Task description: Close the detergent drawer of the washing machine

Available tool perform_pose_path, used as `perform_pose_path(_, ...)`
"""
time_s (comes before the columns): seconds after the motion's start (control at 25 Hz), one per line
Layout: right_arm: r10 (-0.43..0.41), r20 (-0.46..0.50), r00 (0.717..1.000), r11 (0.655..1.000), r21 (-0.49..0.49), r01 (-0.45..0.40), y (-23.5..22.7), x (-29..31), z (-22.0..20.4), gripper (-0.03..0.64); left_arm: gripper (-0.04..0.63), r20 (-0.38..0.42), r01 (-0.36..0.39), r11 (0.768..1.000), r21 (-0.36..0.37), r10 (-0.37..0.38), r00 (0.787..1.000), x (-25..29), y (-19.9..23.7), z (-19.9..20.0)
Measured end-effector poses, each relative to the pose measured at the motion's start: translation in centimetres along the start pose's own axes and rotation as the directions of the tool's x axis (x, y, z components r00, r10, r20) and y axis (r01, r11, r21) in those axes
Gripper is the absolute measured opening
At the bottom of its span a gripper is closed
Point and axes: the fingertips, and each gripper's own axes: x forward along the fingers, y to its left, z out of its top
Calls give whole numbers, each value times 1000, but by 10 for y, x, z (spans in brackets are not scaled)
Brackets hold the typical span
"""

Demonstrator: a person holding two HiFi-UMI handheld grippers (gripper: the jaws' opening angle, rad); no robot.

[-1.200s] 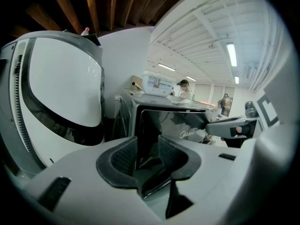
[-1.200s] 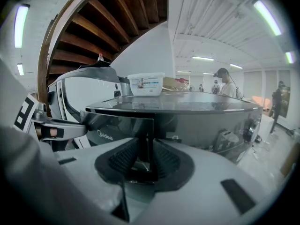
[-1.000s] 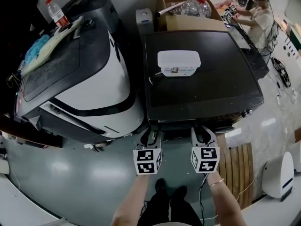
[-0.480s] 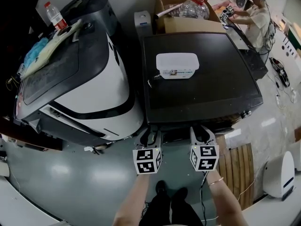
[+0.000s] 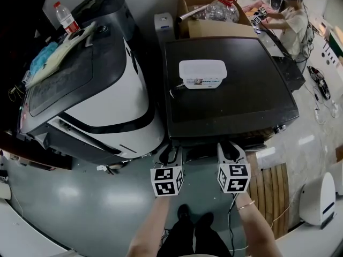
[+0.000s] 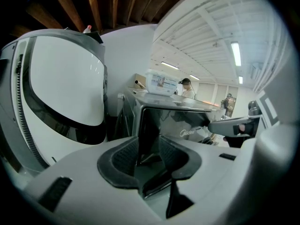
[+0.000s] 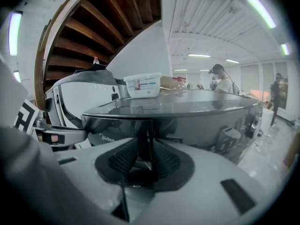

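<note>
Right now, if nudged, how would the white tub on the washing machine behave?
The tub looks thin plastic, so probably light. Low and wide, it would likely slide on the glossy washing machine top rather than tip.

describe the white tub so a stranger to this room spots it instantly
Find the dark flat-topped washing machine right of the white sloped machine. The white tub sits on its top. It is rectangular, lidded, with a label on its front, unlike the clear bottles in the cardboard box behind.
</note>
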Motion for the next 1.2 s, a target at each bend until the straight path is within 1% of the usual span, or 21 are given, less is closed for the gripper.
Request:
perform_pose_path(0.2, 42, 42, 998, 999, -5, -42, 12, -19, 15, 109, 93, 36, -7, 1000, -9, 8, 999, -21, 2, 11)
perform_pose_path(0.4, 90, 67, 994, 996, 1, -90, 20, -42, 22, 109, 84, 59, -10, 1000, -4, 10, 998, -46, -3, 18)
perform_pose_path(0.72, 118, 111, 987, 993, -9, -118, 27, -90, 25, 107, 61, 78, -15, 1000, 16, 14, 997, -88, -15, 19)
perform_pose_path(0.8, 125, 118, 985, 992, -9, -124, 27, -102, 26, 87, 57, 88, -14, 1000, 21, 12, 996, -98, -20, 20)
perform_pose_path(1.0, 116, 139, 983, 993, -2, -117, 24, -130, 25, 61, 24, 116, -17, 999, 33, 13, 993, -122, -32, 23)
perform_pose_path(1.2, 94, 148, 984, 996, -6, -94, 17, -155, 19, 8, 15, 136, -12, 999, 44, 6, 991, -143, -46, 26)
